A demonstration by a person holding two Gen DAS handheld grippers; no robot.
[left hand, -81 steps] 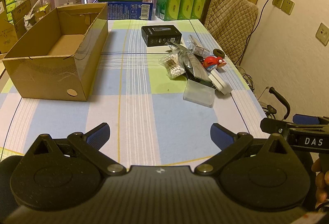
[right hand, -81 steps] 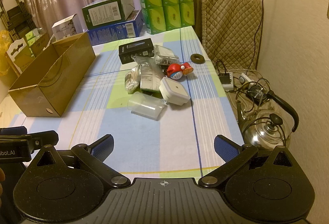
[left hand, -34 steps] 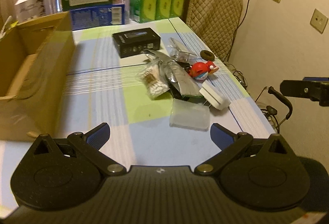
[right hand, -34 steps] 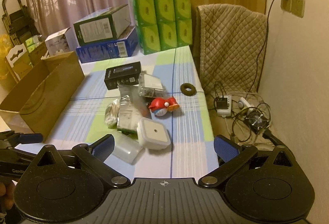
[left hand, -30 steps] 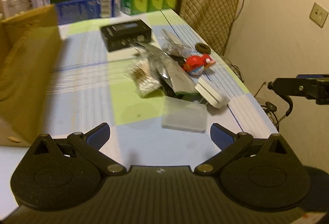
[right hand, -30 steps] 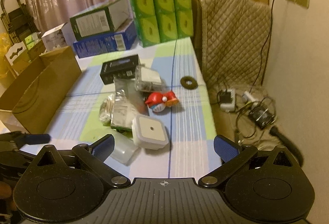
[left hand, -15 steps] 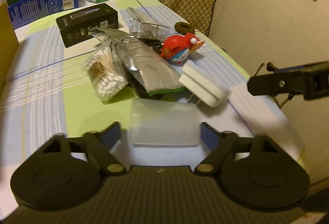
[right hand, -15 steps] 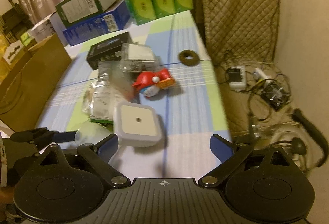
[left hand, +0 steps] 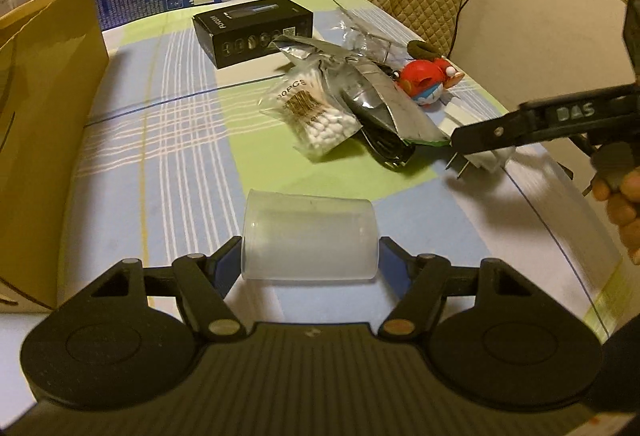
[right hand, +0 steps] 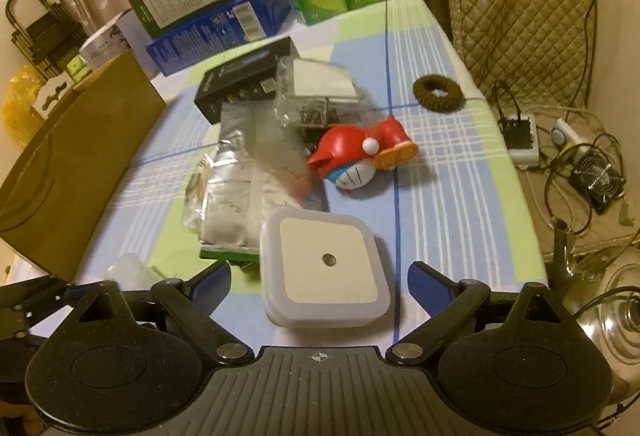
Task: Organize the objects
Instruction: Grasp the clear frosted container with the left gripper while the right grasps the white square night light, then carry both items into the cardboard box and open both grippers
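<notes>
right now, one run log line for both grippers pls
left gripper: fingers at both sides of clear plastic box | right gripper: open, straddling white night light | cardboard box: nothing placed yet

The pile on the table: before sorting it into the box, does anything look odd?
The clear plastic cup lies on its side between the left tongs, and the red toy figure is tipped over beside the foil pouches.

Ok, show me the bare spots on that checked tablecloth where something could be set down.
Free: the strip between the brown cardboard box and the bag of cotton swabs; also right of the red cartoon figurine, below the brown hair tie. Crowded: the middle pile around the silver foil pouch.
</notes>
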